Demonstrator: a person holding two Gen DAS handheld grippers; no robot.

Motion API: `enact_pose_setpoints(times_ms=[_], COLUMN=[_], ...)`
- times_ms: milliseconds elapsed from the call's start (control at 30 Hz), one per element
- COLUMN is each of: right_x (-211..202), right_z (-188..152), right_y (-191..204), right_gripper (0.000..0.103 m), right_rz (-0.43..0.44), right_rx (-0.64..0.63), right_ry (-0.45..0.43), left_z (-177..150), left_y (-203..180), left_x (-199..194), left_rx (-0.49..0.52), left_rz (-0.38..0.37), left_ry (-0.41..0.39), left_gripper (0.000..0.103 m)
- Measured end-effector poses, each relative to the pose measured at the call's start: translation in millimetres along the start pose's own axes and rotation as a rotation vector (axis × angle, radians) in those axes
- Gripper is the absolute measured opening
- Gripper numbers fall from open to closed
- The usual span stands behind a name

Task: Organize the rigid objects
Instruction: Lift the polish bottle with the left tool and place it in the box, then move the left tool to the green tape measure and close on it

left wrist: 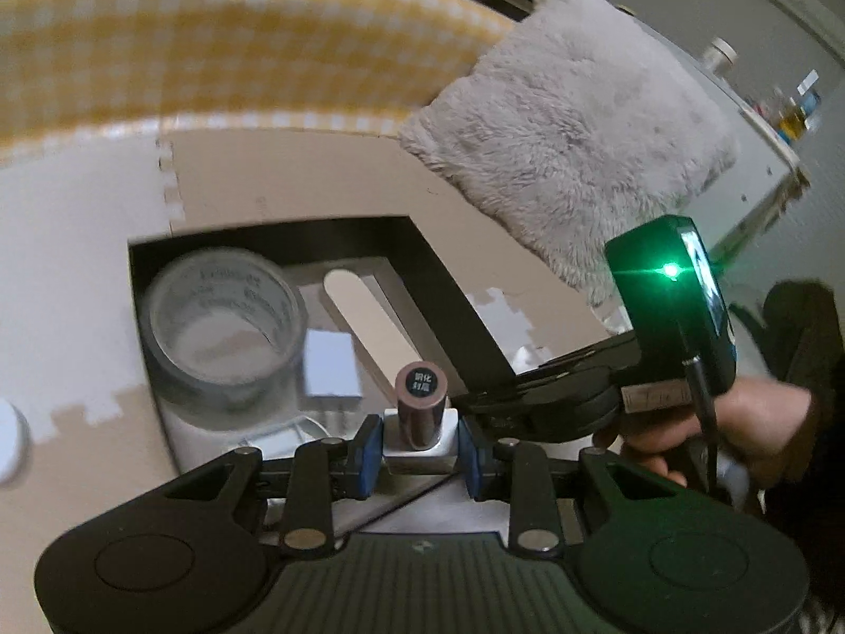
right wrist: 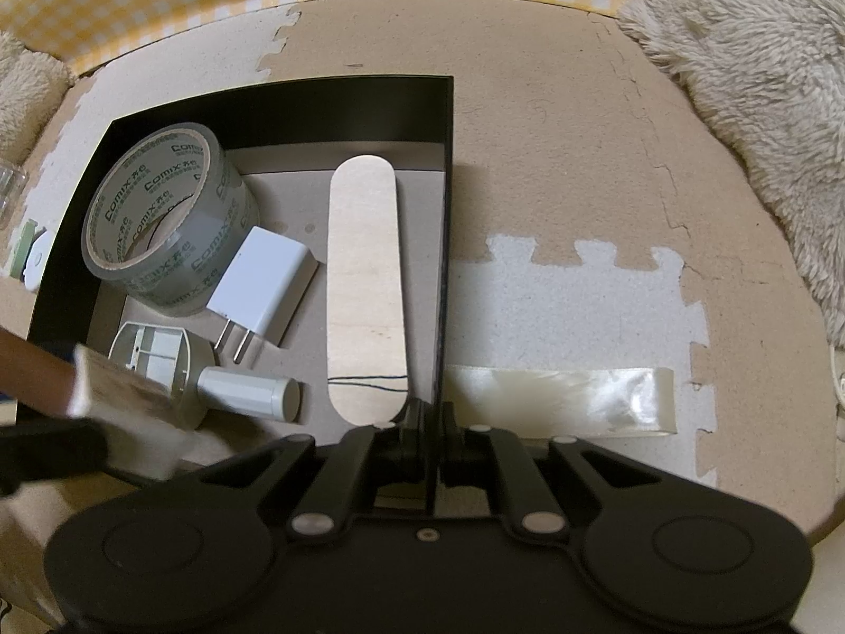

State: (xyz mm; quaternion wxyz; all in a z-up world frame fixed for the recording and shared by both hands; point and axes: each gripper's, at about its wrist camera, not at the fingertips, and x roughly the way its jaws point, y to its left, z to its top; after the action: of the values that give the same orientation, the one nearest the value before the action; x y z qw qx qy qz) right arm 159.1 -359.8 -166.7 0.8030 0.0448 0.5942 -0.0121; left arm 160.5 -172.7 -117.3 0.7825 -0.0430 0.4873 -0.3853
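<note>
My left fingers (left wrist: 417,446) clamp the stiff, light, slick brown tube (left wrist: 421,404) by its silver base above the black box (left wrist: 449,285), whose wall my right fingers (right wrist: 428,422) pinch.

Black box wall (right wrist: 446,169); white plug adapter (right wrist: 264,277); pale wood stick (right wrist: 364,285); grey-clear tape roll (right wrist: 158,222); brown tube (left wrist: 421,407); yellow-white gingham cloth (left wrist: 211,37); grey plush (left wrist: 575,137).

Brown-capped silver tube (left wrist: 421,417) – upright over black box (left wrist: 449,296) holding tape roll (left wrist: 222,327).
</note>
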Motion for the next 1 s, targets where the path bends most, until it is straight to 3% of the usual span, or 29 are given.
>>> enact_pose_setpoints(times_ms=[200, 300, 333, 467, 700, 1000], right_x=[-0.4, -0.3, -0.3, -0.1, 0.0, 0.0], right_z=[-0.1, -0.1, -0.1, -0.1, -0.1, -0.1], right_y=[-1.7, -1.1, -1.1, -1.9, -1.5, -1.9], right_gripper=[0.007, 0.007, 0.007, 0.007, 0.007, 0.007], right_rz=[0.003, 0.003, 0.002, 0.002, 0.002, 0.002], right_rx=[0.001, 0.001, 0.001, 0.000, 0.000, 0.000], right_ry=[-0.001, -0.001, -0.001, -0.001, 0.000, -0.001], left_z=[-5.6, -4.6, -4.4, -5.2, -11.5, -11.6], left_y=[3.3, 4.8, 2.6, -3.7, -19.1, -26.1], left_x=[8.1, 6.8, 6.5, 5.1, 0.5, -9.2], left_rx=[-0.076, -0.094, -0.083, -0.049, 0.061, 0.098], left_rz=[0.020, 0.016, 0.033, 0.020, 0.055, 0.092], left_ry=[0.023, 0.048, 0.053, 0.077, 0.097, 0.074], left_gripper=[0.033, 0.043, 0.049, 0.050, 0.063, 0.079])
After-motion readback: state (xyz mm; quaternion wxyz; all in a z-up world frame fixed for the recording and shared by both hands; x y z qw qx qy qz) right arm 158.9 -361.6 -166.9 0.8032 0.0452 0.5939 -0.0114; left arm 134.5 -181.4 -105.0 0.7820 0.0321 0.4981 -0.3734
